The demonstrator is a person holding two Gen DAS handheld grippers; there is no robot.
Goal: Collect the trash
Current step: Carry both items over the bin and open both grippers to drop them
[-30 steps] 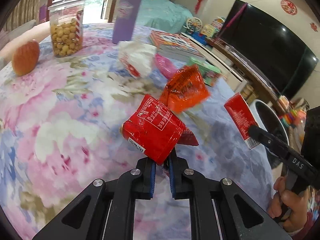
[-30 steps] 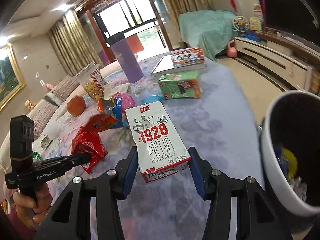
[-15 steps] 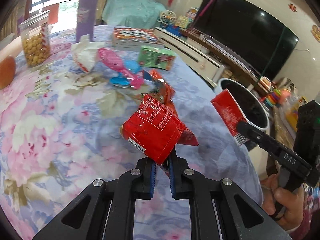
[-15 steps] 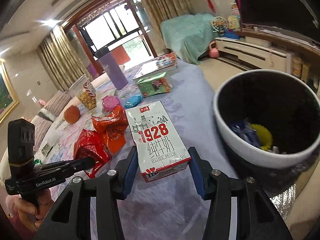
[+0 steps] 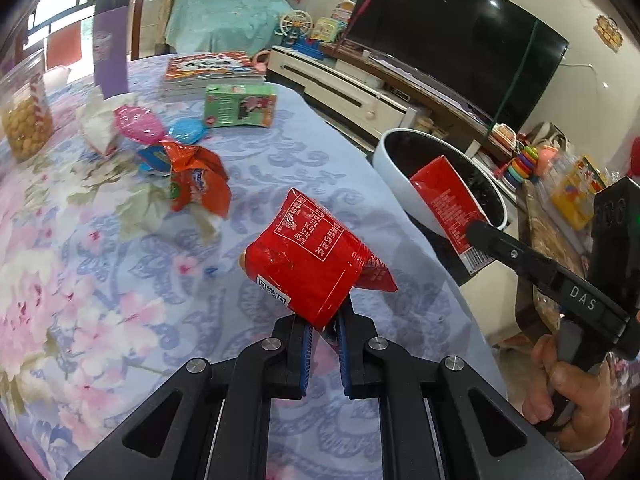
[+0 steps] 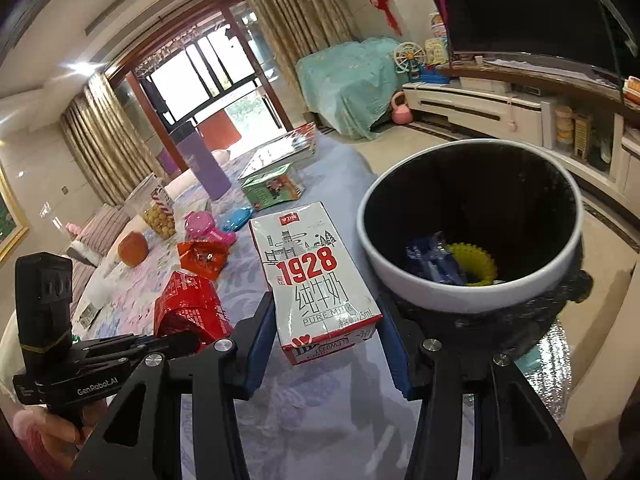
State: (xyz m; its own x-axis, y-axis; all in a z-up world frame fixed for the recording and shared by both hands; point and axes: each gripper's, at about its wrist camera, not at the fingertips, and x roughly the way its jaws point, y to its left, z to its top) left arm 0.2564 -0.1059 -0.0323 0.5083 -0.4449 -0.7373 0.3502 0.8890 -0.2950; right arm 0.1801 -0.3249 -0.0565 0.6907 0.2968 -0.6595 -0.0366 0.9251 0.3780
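Bin [image 6: 472, 292] right of table [image 6: 320, 400], wrappers [image 6: 202, 254] and book [image 6: 280, 152] on it

Large dark television [image 5: 460, 36] on a pale wall, long white media console [image 6: 500, 108] beneath it, teal-draped furniture [image 6: 344, 80] left of the console, beige tiled floor [image 6: 424, 136] before it, gold curtains [image 6: 288, 28] flanking bright wood-framed glass doors [image 6: 208, 76] beyond.

Red wrapper [image 5: 308, 264], floral tablecloth [image 5: 80, 280].
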